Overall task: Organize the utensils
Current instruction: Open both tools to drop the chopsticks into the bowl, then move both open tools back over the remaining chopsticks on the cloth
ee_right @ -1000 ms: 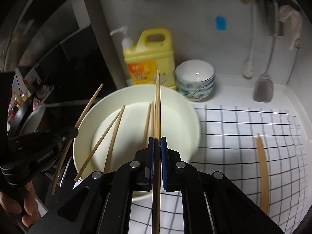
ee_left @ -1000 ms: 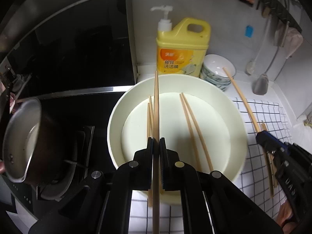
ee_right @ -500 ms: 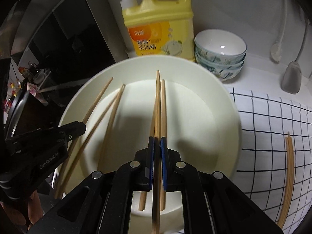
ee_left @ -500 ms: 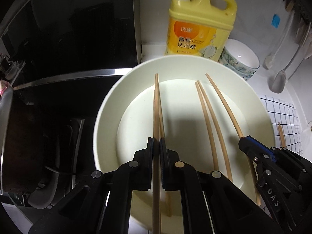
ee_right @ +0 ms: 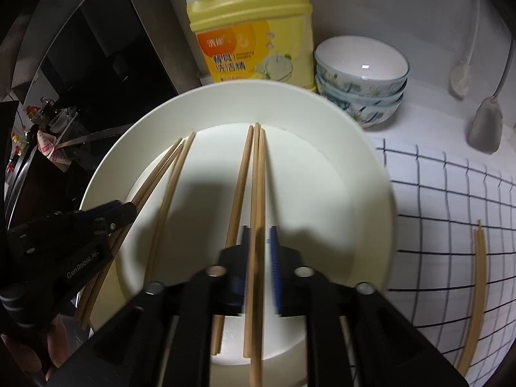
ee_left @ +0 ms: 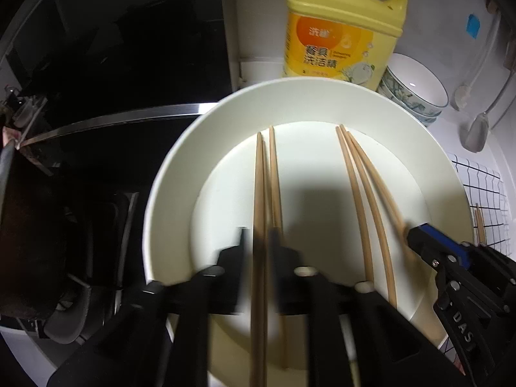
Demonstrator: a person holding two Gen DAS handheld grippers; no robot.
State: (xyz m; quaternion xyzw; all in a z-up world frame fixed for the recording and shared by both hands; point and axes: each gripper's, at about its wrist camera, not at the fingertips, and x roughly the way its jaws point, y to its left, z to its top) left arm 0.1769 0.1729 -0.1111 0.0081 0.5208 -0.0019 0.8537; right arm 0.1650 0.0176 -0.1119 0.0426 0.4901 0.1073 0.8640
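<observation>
A large cream bowl [ee_left: 322, 103] [ee_right: 354, 167] holds several wooden chopsticks. My left gripper [ee_left: 258, 242] is over the bowl's near side with its jaws blurred and parted a little around a chopstick [ee_left: 258, 193] that runs between them. My right gripper [ee_right: 259, 242] is over the bowl too, jaws parted a little around another chopstick [ee_right: 256, 193]. The right gripper shows at the right in the left wrist view [ee_left: 416, 235], and the left gripper at the left in the right wrist view [ee_right: 125, 209]. Two more chopsticks [ee_right: 475, 287] lie on the checked cloth.
A yellow dish soap bottle [ee_right: 254, 42] and stacked patterned bowls [ee_right: 361, 77] stand behind the big bowl. A ladle [ee_right: 487, 125] hangs on the wall at right. A dark stove area [ee_left: 80, 161] with a pot lies left. A checked cloth [ee_right: 451, 209] covers the counter right.
Both grippers moved down and forward over the bowl. Their jaws went from shut on the chopsticks to slightly parted, and the chopsticks now rest in the bowl.
</observation>
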